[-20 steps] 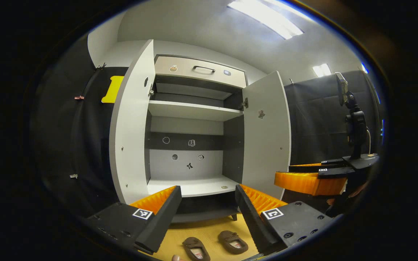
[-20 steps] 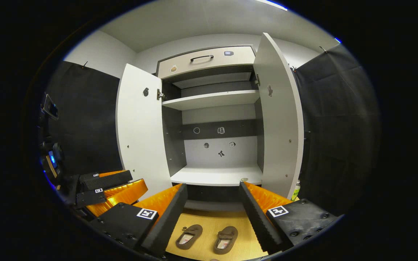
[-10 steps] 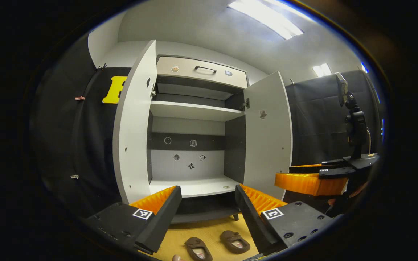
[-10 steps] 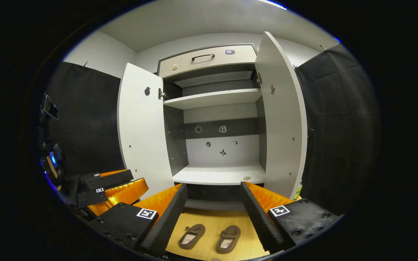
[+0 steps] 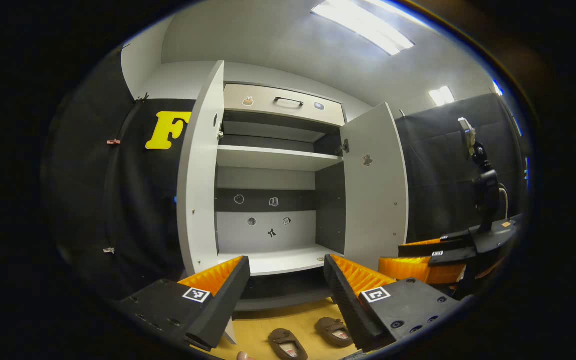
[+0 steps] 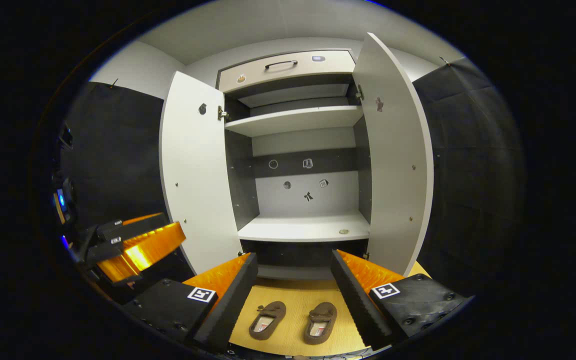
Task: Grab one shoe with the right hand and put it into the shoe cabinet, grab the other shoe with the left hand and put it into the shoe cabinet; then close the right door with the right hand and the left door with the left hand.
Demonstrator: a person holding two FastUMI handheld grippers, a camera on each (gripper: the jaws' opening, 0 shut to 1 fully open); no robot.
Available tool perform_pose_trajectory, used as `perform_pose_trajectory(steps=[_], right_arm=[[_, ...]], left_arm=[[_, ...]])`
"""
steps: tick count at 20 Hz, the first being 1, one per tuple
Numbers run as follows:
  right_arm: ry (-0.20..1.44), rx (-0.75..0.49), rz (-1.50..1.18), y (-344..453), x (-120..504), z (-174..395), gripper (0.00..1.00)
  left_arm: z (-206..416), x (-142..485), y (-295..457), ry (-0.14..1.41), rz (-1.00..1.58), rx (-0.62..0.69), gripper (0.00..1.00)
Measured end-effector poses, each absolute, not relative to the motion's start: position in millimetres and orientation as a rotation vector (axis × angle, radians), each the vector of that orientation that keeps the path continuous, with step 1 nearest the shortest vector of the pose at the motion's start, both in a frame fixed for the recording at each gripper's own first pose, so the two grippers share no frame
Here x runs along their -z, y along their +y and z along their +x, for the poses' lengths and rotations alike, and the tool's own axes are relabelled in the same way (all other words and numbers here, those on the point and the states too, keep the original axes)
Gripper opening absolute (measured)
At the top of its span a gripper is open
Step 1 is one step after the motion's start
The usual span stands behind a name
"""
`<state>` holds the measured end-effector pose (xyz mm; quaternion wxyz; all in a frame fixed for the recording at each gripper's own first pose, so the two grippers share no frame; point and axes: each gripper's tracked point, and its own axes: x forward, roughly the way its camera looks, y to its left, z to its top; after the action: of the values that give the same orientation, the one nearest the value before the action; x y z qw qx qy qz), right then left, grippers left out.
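Shoe cabinet (image 6: 298, 150): centre of both views, both doors swung wide. Left door (image 6: 195, 170) stands left of the opening, right door (image 6: 395, 160) right of it in the right gripper view. Two pale shelves inside: upper shelf (image 6: 293, 120) and lower shelf (image 6: 305, 230), the lower bearing a small round disc (image 6: 343, 231) near its front right. Small stickers dot the back panel. Drawer (image 6: 285, 67) with dark handle across the top.

Shoes: pair of brown slippers side by side on the yellow wooden floor (image 6: 288, 295) in front of the cabinet, lower centre of the frame. Left shoe (image 6: 267, 320) and right shoe (image 6: 320, 322), toes toward the cabinet, near each other but apart, untouched.

Right gripper (image 6: 293, 300): jaws spread wide, holding nothing, framing both shoes from above.

Left gripper (image 5: 285, 302): jaws spread wide, empty; same gripper appears at lower left of the right gripper view. Between gripper and shelves, nothing obstructs.

Surroundings: black cloth walls either side, ceiling light (image 5: 363, 25) upper right of the left gripper view, dark stand with mounted device (image 5: 483, 185) at right edge.
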<state>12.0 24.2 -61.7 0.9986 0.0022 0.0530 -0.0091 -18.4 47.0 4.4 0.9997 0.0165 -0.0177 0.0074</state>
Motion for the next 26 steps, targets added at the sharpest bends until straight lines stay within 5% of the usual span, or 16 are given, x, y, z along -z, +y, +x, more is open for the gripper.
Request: perform_pose_trajectory(steps=[19,21,22,23,26], right_arm=[[0.694,0.014,0.199,-1.7,382.4,62.7,0.97],[0.728,0.029,0.194,-12.4,408.4,67.8,0.97],[0.736,0.037,0.186,-16.8,418.2,71.7,0.88],[0.738,0.042,0.173,-21.2,426.4,77.4,0.97],[0.747,0.048,0.149,-30.8,450.2,97.3,0.95]], left_arm=[[20.4,39.1,87.6,0.024,-0.020,-0.115,0.94],[24.1,41.5,83.5,0.017,-0.026,-0.109,0.94],[24.7,44.5,81.6,0.017,-0.025,-0.106,0.94],[27.1,46.6,80.6,0.021,-0.021,-0.106,0.94],[34.3,60.6,78.7,0.045,-0.008,-0.111,0.94]])
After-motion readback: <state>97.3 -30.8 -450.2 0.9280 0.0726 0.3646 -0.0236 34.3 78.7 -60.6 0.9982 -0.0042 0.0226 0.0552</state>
